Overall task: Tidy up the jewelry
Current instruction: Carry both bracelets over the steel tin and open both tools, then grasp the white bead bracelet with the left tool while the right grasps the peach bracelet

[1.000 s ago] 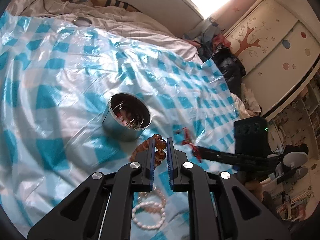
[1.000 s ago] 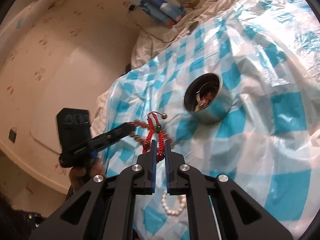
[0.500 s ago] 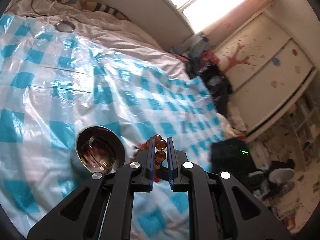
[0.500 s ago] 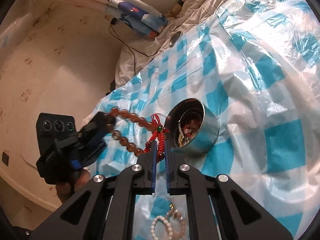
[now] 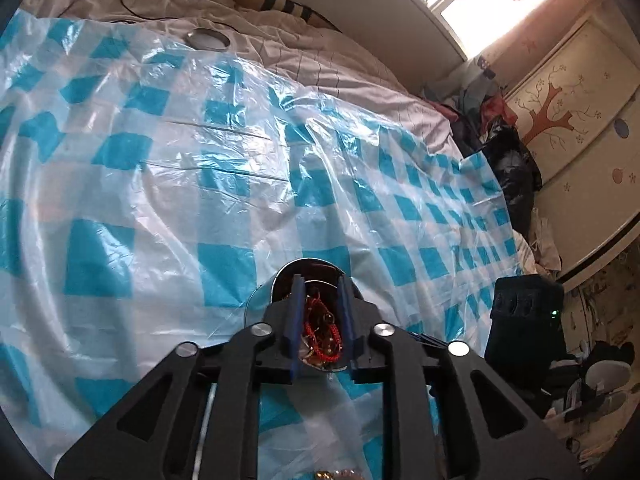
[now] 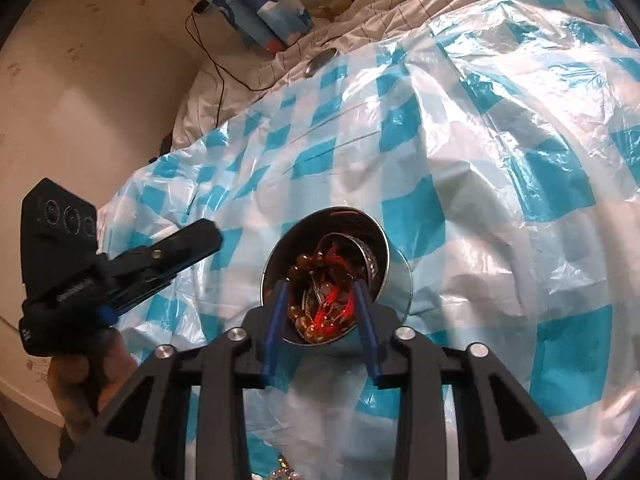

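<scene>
A round metal tin (image 6: 394,258) stands on the blue-and-white checked plastic sheet (image 6: 500,168). Inside it lie an amber bead bracelet with red cord (image 6: 320,316) and a metal bangle (image 6: 370,258). My right gripper (image 6: 320,292) is open and empty, its jaws straddling the tin's near rim. My left gripper (image 5: 320,284) is open and empty right over the tin (image 5: 316,268); the red cord and beads (image 5: 322,330) show between its fingers. In the right wrist view the left gripper (image 6: 200,236) sits left of the tin.
A small metal lid (image 5: 207,38) lies at the sheet's far edge, also seen in the right wrist view (image 6: 321,62). Bits of other jewelry (image 6: 282,472) peek out at the bottom edge. A dark clothes pile (image 5: 512,160) and a painted wardrobe (image 5: 568,92) stand to the right.
Both grippers carried the amber bracelet to the tin, opened and let it go. The bracelet now lies inside the tin.
</scene>
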Demonstrator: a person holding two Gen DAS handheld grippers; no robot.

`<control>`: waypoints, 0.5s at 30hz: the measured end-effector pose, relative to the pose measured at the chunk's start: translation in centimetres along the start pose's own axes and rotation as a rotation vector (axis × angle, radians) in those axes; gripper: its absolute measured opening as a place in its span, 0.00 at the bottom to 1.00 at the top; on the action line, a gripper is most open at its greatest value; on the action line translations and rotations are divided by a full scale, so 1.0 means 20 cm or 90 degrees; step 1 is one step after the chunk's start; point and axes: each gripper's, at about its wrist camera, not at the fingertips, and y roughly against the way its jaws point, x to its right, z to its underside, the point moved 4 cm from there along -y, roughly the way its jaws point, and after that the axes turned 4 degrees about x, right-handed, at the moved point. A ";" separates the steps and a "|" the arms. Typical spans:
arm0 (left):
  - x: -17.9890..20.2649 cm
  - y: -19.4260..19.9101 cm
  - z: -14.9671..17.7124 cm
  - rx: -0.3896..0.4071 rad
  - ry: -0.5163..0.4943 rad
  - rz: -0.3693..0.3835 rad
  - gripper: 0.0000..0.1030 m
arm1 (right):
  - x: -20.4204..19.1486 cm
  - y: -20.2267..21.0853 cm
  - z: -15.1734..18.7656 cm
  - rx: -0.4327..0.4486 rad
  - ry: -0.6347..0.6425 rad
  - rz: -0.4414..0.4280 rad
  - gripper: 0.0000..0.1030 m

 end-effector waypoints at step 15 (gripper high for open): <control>0.11 0.13 0.58 -0.149 -0.185 -0.023 0.40 | -0.02 0.28 0.27 -0.057 0.078 0.034 0.64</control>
